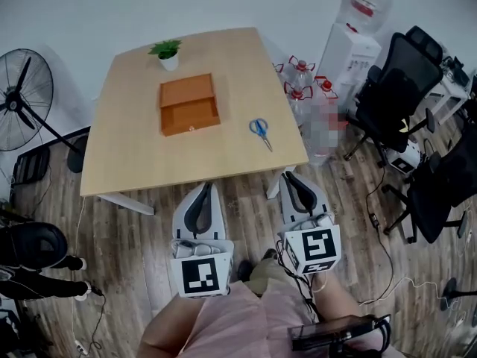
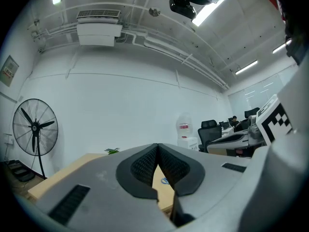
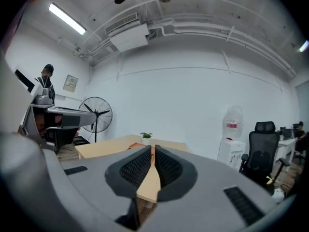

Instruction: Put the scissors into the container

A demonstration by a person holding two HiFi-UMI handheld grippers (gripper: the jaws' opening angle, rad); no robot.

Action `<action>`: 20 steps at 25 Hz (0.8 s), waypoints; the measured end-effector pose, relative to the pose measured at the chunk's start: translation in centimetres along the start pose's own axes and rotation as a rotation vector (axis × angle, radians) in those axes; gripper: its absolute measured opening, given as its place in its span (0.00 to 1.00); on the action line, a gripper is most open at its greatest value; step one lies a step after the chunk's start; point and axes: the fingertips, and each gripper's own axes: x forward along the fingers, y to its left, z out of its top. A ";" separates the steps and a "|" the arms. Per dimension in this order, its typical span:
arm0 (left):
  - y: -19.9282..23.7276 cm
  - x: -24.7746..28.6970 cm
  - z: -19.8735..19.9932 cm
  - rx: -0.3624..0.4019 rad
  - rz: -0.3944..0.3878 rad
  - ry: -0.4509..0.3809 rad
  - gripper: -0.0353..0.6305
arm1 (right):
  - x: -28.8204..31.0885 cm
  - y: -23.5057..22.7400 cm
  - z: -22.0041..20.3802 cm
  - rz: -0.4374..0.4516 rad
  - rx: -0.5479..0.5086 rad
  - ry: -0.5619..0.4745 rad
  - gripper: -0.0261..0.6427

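Blue-handled steel scissors (image 1: 260, 132) lie flat on the pale wooden worktop (image 1: 127, 155), to the right of the open orange-brown wooden container (image 1: 188, 104) and a little nearer the person than it. They are well apart from the container, with bare wood between. Their long axis runs roughly away from the person: the handles lie at the far end, and the closed blades point back and slightly away from the container.

Both claws hang short of the worktop's near edge, over the plank floor (image 1: 246, 192). The right claw (image 1: 291, 177) sits on the scissors' side of the container, almost in line with the blades, so it is the nearer one. The left claw (image 1: 203, 189) sits about level with the container's own right edge. Each claw has its jaws drawn together at the tips with nothing between them.

By my reading the reach has not begun. The right claw would need to go forward over the edge and open across the handles or the pivot.

Behind the container stands a small green plant in a white pot (image 1: 167, 51). Far to the left of the container is a black pedestal fan (image 1: 24, 99). Beyond the scissors' side are a white water dispenser (image 1: 344, 51) and black office chairs (image 1: 395, 88).
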 end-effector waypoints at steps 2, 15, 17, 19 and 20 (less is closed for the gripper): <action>0.1 0.9 -0.8 -0.001 -0.008 0.011 0.06 | 0.9 -0.4 -0.5 -0.004 0.002 0.012 0.08; 1.7 13.0 -3.0 0.009 -0.024 0.074 0.06 | 11.6 -5.7 -2.5 0.010 0.050 0.071 0.08; 2.2 15.5 -2.6 0.012 -0.012 0.079 0.06 | 13.8 -7.0 -2.1 0.020 0.056 0.070 0.08; 2.8 18.2 -2.2 0.022 -0.002 0.079 0.06 | 16.2 -8.5 -1.6 0.027 0.060 0.065 0.08; 3.0 19.6 -1.9 0.028 0.002 0.075 0.06 | 17.5 -9.2 -1.3 0.031 0.060 0.062 0.08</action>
